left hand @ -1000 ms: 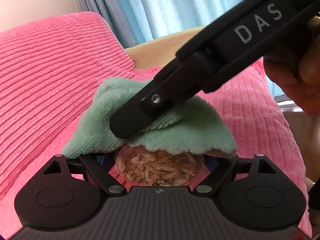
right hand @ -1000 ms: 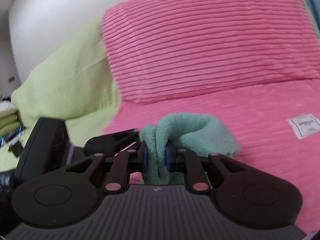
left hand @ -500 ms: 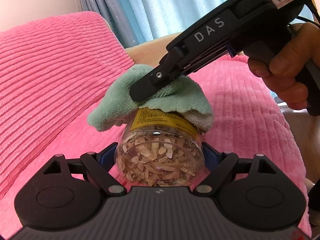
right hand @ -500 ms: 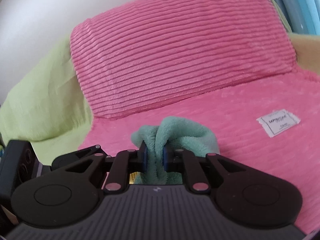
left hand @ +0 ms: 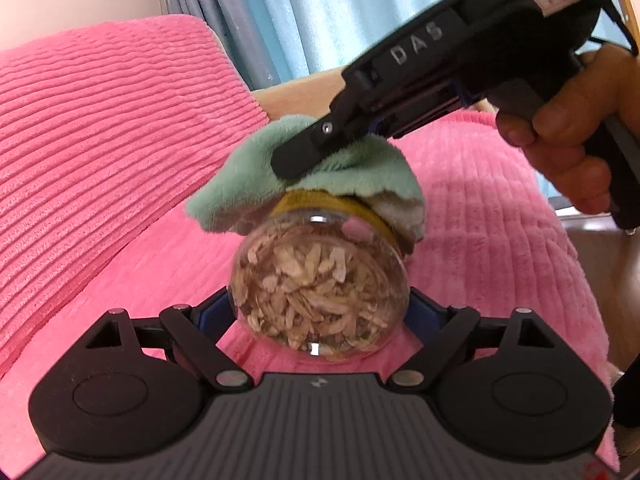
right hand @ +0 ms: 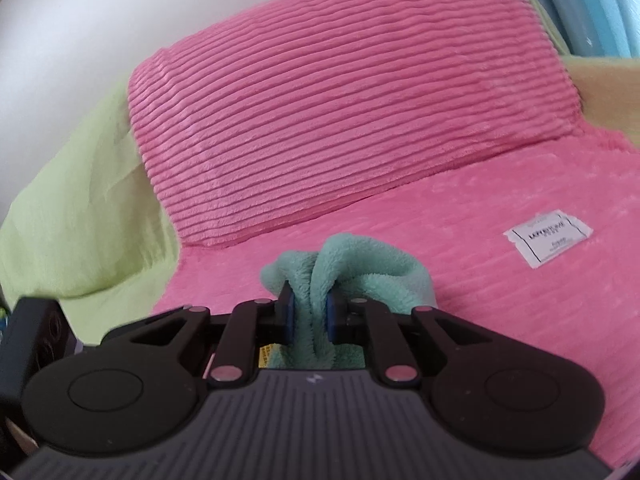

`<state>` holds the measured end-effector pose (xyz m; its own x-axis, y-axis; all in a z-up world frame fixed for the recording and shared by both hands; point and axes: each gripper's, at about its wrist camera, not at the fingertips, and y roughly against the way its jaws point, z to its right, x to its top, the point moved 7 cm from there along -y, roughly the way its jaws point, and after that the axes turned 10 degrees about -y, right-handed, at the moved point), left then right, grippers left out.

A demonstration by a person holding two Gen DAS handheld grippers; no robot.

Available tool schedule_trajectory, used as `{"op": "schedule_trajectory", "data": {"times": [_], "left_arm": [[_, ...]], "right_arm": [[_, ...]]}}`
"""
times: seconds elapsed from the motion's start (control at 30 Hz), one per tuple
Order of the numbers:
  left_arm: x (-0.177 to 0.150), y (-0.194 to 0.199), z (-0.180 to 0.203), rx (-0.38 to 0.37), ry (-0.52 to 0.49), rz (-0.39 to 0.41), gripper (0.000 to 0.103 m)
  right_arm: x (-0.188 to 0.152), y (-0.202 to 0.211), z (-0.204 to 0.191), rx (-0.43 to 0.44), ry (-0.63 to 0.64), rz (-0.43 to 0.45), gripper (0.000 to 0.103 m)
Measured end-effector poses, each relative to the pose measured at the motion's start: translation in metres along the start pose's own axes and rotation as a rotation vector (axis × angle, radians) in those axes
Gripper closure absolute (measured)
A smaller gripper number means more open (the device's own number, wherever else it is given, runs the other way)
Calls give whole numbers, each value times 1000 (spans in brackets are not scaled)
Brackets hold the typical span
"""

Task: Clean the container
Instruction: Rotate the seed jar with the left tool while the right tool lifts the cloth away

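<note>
Holding the jar (left hand: pixel 320 292) with my left gripper (left hand: pixel 320 312), I see it in the lower centre of the left wrist view, its clear round bottom turned toward the camera. The two blue-padded fingers (left hand: pixel 214 310) are clamped on its sides. The jar is full of pale brown flakes, and a yellow label band (left hand: pixel 320 202) goes around it further up. It is lifted above the pink ribbed cover (left hand: pixel 500 240) and does not touch it.

My right gripper (left hand: pixel 286 164) comes in from the upper right of the same view, with my hand (left hand: pixel 572 148) around its handle at the right edge. Its fingers are closed tight on a green cloth (left hand: pixel 244 184), and this cloth is draped over the far end of the jar, pressed against it. Whether there is a lid under the cloth I cannot tell.

In the right wrist view the cloth (right hand: pixel 360 268) is bunched between the two blue pads (right hand: pixel 289 314) at the lower centre, and a small piece of the yellow label shows just below the left pad. Behind it, a pink ribbed cushion (right hand: pixel 340 100) fills the upper middle of the frame. A light green sheet (right hand: pixel 80 200) lies at the left, and a white tag (right hand: pixel 548 242) is on the cover at the right. Blue curtains (left hand: pixel 320 12) hang in the upper part of the left wrist view.
</note>
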<state>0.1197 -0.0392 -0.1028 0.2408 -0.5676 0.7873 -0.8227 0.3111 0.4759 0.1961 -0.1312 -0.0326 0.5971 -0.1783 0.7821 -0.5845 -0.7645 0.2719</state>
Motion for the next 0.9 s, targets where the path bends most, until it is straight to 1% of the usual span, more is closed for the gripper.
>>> {"op": "schedule_trajectory", "data": {"times": [0.2,0.37,0.57,0.67,0.7,0.83,0.9], "left_arm": [[5,-4,-4,3,29,2,15],[17,-6,-6,-4,59,26,15],[33,-15,-7,-7,87,44,15],[39,-23,-8,-9,97,41,15],[41,-26,-7,-7,99,41,15],[50,-33,-2,12,64,38,15],[50,-33,-1,13,69,45,16]], "right_arm": [[3,1,10,-7,-58,15,93],[7,0,25,-28,-116,35,93],[10,1,56,-57,-256,54,92],[11,1,72,-72,-327,64,90],[11,1,77,-77,-350,67,87],[9,2,91,-81,-408,64,87],[7,2,99,-84,-436,62,87]]}}
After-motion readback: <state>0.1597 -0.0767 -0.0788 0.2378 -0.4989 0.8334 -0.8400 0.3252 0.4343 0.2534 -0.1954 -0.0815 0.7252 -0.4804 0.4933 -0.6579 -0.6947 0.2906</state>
